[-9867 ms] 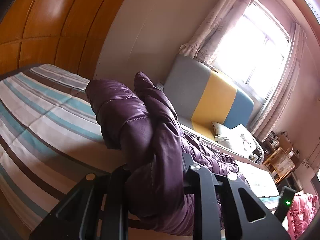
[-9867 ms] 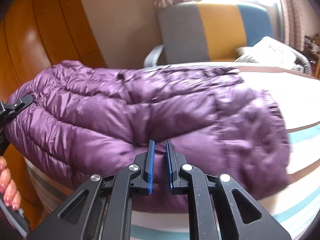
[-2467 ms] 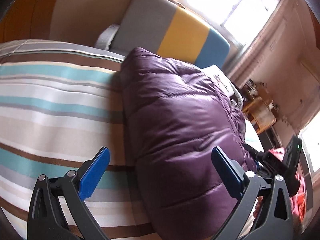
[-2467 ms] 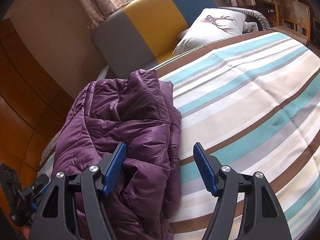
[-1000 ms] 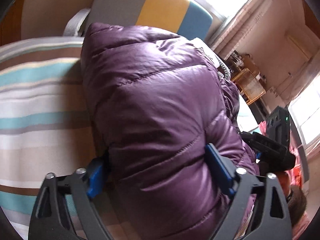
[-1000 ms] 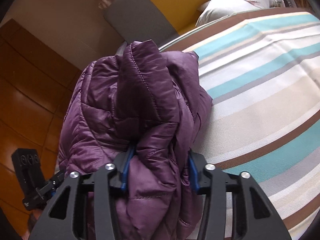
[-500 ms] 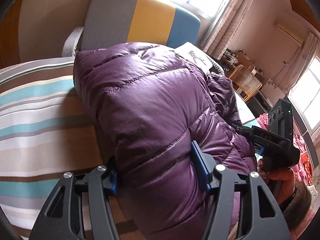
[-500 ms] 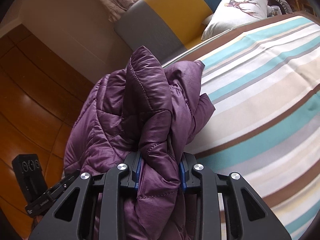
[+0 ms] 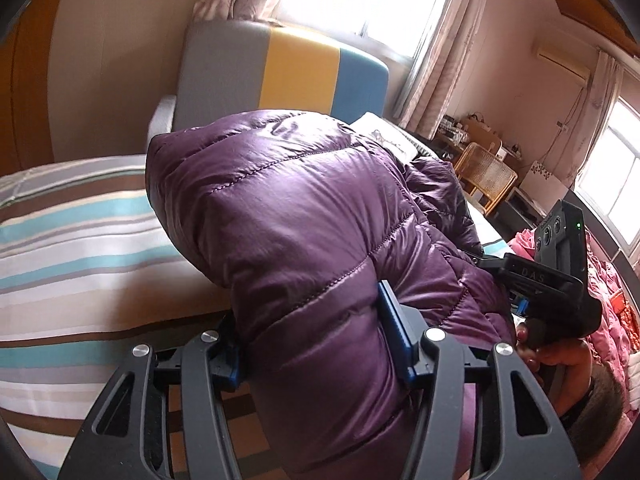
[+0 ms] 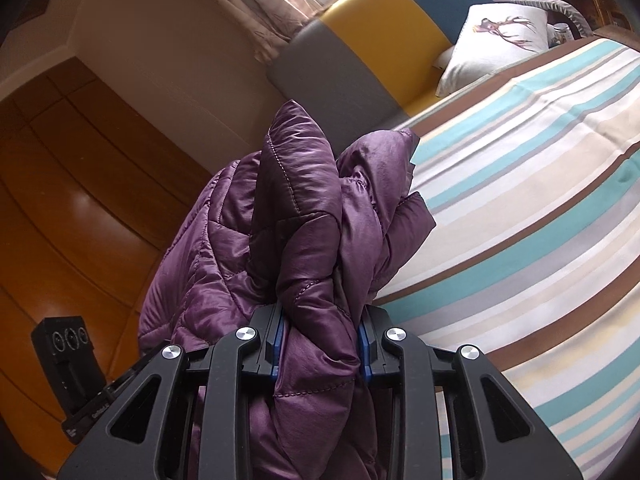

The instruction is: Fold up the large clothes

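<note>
A purple quilted down jacket is bundled up over the striped bed. My left gripper is shut on one thick end of it, the blue pads pressing into the padding. My right gripper is shut on the other end of the jacket, where gathered folds stand up between the pads. The jacket looks raised off the bed at the gripped ends. The right gripper's body and the hand holding it show at the right of the left wrist view.
A grey, yellow and blue sofa stands behind the bed, with a white deer-print pillow. A wooden headboard is on the left. A wicker chair and pink bedding lie to the right.
Both grippers went from wide open around the jacket to shut on it. The jacket has since risen and the views tilted up toward the window.
</note>
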`<control>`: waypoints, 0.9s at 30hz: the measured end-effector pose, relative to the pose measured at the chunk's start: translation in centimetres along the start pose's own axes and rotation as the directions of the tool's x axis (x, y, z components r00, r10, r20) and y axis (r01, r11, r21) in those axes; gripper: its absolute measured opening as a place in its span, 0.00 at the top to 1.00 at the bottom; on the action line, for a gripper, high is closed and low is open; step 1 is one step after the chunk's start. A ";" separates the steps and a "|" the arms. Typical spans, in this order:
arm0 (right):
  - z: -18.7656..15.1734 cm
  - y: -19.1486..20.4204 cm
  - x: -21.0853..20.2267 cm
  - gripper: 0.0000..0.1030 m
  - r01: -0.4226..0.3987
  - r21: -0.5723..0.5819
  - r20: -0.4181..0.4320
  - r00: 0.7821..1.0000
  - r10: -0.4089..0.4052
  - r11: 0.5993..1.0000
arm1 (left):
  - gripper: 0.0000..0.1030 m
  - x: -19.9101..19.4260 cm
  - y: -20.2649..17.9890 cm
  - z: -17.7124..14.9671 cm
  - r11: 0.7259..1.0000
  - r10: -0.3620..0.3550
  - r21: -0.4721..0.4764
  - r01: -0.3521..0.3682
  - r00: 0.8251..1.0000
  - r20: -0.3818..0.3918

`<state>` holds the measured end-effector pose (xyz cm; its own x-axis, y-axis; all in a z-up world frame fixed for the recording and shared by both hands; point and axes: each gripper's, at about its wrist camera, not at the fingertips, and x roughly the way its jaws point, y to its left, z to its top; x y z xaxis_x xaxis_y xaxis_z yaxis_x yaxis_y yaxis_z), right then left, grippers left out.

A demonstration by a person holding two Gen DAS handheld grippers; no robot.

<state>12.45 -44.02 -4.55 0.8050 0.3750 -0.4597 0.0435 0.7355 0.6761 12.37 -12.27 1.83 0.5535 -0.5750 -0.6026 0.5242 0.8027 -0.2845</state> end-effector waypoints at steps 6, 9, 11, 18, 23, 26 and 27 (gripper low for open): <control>-0.7 3.6 -0.5 0.73 -0.032 -0.060 0.023 0.999 0.034 0.998 | 0.47 -3.9 1.3 0.0 1.000 0.022 -0.004 -0.021 0.998 0.060; -0.8 5.4 -0.3 0.73 -0.051 -0.093 0.033 0.998 0.054 0.994 | 0.47 -6.1 2.5 -0.2 0.999 0.030 -0.023 -0.028 0.996 0.087; -0.7 6.7 0.2 0.73 -0.063 -0.117 0.034 0.997 0.068 0.991 | 0.47 -7.3 3.3 -0.3 0.999 0.040 -0.027 -0.038 0.993 0.108; -0.4 10.0 3.3 0.73 -0.111 -0.161 0.017 0.993 0.115 0.981 | 0.47 -10.6 6.8 -0.5 0.995 0.094 -0.049 -0.087 0.982 0.162; 0.0 11.4 6.9 0.73 -0.128 -0.158 -0.009 0.992 0.128 0.979 | 0.47 -11.3 10.6 -0.1 0.990 0.135 -0.061 -0.126 0.977 0.168; -0.2 11.8 9.0 0.73 -0.127 -0.150 -0.031 0.992 0.123 0.980 | 0.47 -11.2 12.7 -0.2 0.988 0.148 -0.064 -0.139 0.976 0.159; -0.4 11.8 9.7 0.73 -0.124 -0.147 -0.035 0.992 0.120 0.981 | 0.47 -10.9 13.3 -0.2 0.988 0.151 -0.060 -0.143 0.976 0.156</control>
<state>20.60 -31.45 -1.23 0.7830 0.4802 -0.3953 -0.1438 0.7581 0.6361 13.13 4.73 4.44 0.7205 -0.4652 -0.5143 0.4000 0.8846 -0.2398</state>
